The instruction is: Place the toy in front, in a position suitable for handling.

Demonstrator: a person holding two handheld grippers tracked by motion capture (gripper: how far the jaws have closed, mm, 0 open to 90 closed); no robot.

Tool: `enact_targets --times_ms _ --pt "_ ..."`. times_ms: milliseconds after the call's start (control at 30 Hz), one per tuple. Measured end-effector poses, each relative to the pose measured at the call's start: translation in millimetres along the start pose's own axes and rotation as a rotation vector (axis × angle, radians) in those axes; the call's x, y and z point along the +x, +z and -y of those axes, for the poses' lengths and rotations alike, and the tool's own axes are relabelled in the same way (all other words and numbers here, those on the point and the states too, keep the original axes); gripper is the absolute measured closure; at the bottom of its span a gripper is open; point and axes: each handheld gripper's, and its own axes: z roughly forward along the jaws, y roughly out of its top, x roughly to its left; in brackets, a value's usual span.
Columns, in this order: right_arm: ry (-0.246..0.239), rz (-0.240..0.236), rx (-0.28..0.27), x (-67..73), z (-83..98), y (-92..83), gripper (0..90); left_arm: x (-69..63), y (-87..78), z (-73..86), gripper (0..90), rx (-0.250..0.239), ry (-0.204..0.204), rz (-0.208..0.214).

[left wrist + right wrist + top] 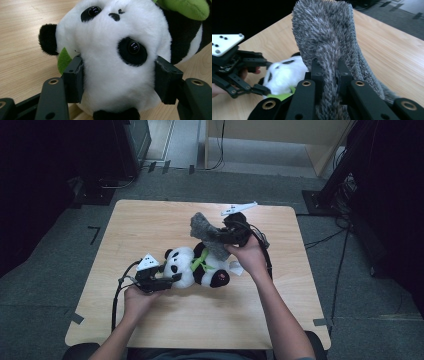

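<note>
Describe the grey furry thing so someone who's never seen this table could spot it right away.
On the wooden table, look just beyond the panda toy. The grey fuzzy cloth hangs pinched in the right gripper: shaggy and plain grey, unlike the black-and-white panda.

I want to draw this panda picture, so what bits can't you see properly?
- Panda, left gripper view: its body and legs run off the top-right edge.
- Panda, right gripper view: the grey furry cloth covers most of it.
- Grey furry cloth, high view: the right tool and hand hide its pinched end.
- White tag beside the panda, high view: too small to read.
</note>
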Motion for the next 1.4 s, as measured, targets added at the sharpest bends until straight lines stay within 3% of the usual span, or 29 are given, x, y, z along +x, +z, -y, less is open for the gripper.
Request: enact_targets --times_ms 200,267,300,367,433,533,567,633,667,700,800,1000,1133,1167,1400 --pt "-0.107 -0.043 0.014 19.2 -16.5 32.1 81.7 2.9 -0.1 1.7 35.5 -0.013 0.017 0.019" --pt "-0.112 -0.059 0.014 22.6 -18.4 37.4 81.3 2.9 0.0 1.7 35.5 -0.014 0.014 0.020" --pt "-0.106 -0.080 0.017 29.4 -22.2 48.9 80.8 2.6 0.0 1.7 35.6 -0.014 0.016 0.017" --pt "-0.109 -0.080 0.022 32.8 -23.6 55.1 80.7 2.9 -0.2 1.5 35.6 -0.010 0.016 0.018" --pt "-0.143 -0.079 0.047 41.5 -23.4 75.9 80.7 3.0 -0.4 1.5 35.4 -0.010 0.014 0.017" --pt "-0.077 -0.116 0.113 45.2 -21.7 95.6 80.8 1.7 -0.3 3.4 35.5 -0.025 0.011 0.009" --pt "-0.077 -0.116 0.113 45.2 -21.7 95.6 80.8 1.7 -0.3 3.4 35.5 -0.025 0.011 0.009" --pt "-0.066 -0.140 0.179 47.6 -16.2 113.0 81.1 1.5 0.0 3.3 35.6 -0.026 0.005 0.004" --pt "-0.066 -0.140 0.179 47.6 -16.2 113.0 81.1 1.5 0.0 3.3 35.5 -0.026 0.005 0.004" --pt "-0.083 -0.134 0.195 48.8 -11.0 119.8 81.4 2.0 0.2 3.0 35.6 -0.022 -0.008 0.002" --pt "-0.095 -0.116 0.196 46.7 -7.0 120.3 81.7 0.2 0.7 3.1 36.5 -0.018 0.004 -0.008" --pt "-0.112 -0.097 0.180 40.2 2.7 116.4 81.7 -1.6 1.2 1.7 40.5 0.002 -0.011 -0.018" --pt "-0.104 -0.064 0.175 33.8 5.7 112.9 81.8 -1.3 1.4 1.1 42.2 0.007 -0.020 -0.019" --pt "-0.086 -0.023 0.180 27.4 7.2 108.7 82.1 -0.3 1.3 1.0 42.3 0.010 -0.027 -0.015" --pt "-0.065 0.002 0.180 9.1 15.2 94.0 82.5 2.2 2.2 -1.0 42.7 0.016 -0.042 -0.004"
